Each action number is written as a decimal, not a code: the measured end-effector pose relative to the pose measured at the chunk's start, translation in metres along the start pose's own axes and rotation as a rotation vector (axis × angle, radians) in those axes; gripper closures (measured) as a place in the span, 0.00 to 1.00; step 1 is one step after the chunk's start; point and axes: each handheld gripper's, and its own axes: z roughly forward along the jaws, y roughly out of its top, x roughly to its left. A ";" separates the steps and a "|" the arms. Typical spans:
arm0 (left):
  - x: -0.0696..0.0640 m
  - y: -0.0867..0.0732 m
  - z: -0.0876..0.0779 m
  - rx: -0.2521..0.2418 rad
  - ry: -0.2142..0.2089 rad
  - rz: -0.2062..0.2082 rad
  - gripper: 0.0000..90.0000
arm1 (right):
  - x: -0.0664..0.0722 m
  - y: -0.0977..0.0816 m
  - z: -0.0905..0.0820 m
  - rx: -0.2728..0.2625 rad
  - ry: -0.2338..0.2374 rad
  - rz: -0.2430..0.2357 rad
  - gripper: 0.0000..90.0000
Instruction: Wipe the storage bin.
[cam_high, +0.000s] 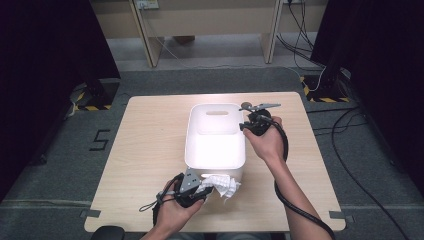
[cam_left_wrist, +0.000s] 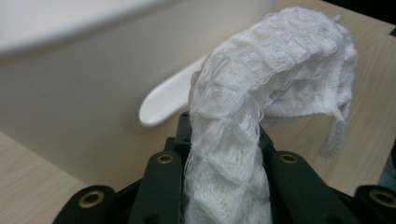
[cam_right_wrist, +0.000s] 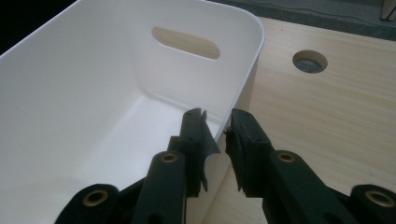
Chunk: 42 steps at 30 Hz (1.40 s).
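Observation:
A white plastic bin (cam_high: 189, 140) with a slot handle stands in the middle of the wooden table (cam_high: 150, 150). My left gripper (cam_high: 202, 190) is at the bin's near end, shut on a white knitted cloth (cam_high: 223, 184). In the left gripper view the cloth (cam_left_wrist: 271, 84) arches up from between the jaws of the left gripper (cam_left_wrist: 224, 140) and droops to the right, beside the bin's outer wall (cam_left_wrist: 70, 102). My right gripper (cam_high: 246, 126) is at the bin's right wall. In the right gripper view its jaws (cam_right_wrist: 217, 128) straddle the bin's rim (cam_right_wrist: 254, 51), one inside and one outside, shut on it.
The bin's inside (cam_right_wrist: 93, 93) looks bare. A round cable hole (cam_right_wrist: 309, 61) is in the tabletop beyond the bin. Black cables (cam_high: 350, 125) run over the grey floor to the right. Desk legs (cam_high: 145, 35) stand beyond the table.

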 end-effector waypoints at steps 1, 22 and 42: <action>0.000 0.002 -0.002 -0.004 0.002 0.001 0.81 | 0.000 0.000 0.000 0.001 -0.001 0.000 0.84; 0.010 -0.003 0.000 0.011 0.011 -0.040 0.81 | 0.000 0.000 0.000 0.004 -0.005 -0.006 0.84; 0.016 -0.032 0.024 0.086 0.011 -0.068 0.81 | 0.001 -0.001 -0.001 0.005 -0.003 -0.006 0.84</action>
